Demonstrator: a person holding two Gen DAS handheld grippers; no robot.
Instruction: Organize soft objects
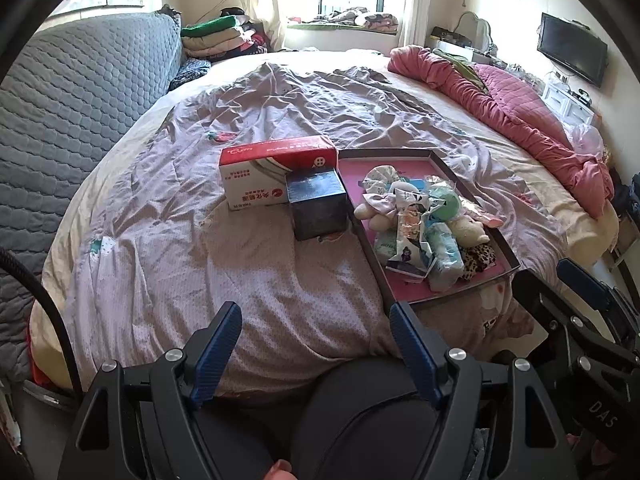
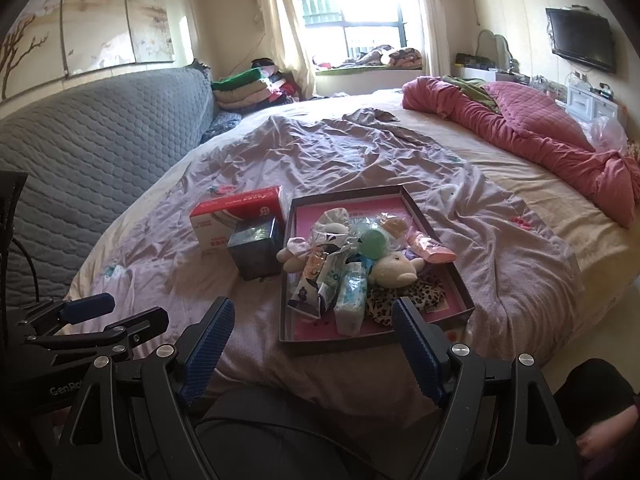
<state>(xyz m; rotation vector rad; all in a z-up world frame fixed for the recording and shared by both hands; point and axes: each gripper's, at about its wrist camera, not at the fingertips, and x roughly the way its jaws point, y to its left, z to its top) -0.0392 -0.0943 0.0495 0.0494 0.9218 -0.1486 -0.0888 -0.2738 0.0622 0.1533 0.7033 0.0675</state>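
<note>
Soft toys, packets and a hair tie (image 2: 378, 302) lie heaped in the shallow tray (image 2: 448, 240) on the bed (image 2: 500, 264); whether sorting starts or ends here is unclear. Left gripper (image 1: 316, 324) and right gripper (image 2: 314, 318) hover at 6 o'clock, fingers wide, empty. Two boxes (image 2: 256, 240) crowd the tray's 9 o'clock edge; open bedding lies at 3 o'clock.

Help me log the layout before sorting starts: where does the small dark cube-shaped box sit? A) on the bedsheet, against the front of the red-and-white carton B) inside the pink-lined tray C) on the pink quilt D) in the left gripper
A: the small dark cube-shaped box stands on the bedsheet against the red-and-white carton, left of the pink-lined tray; both grippers hang open and empty.
</note>
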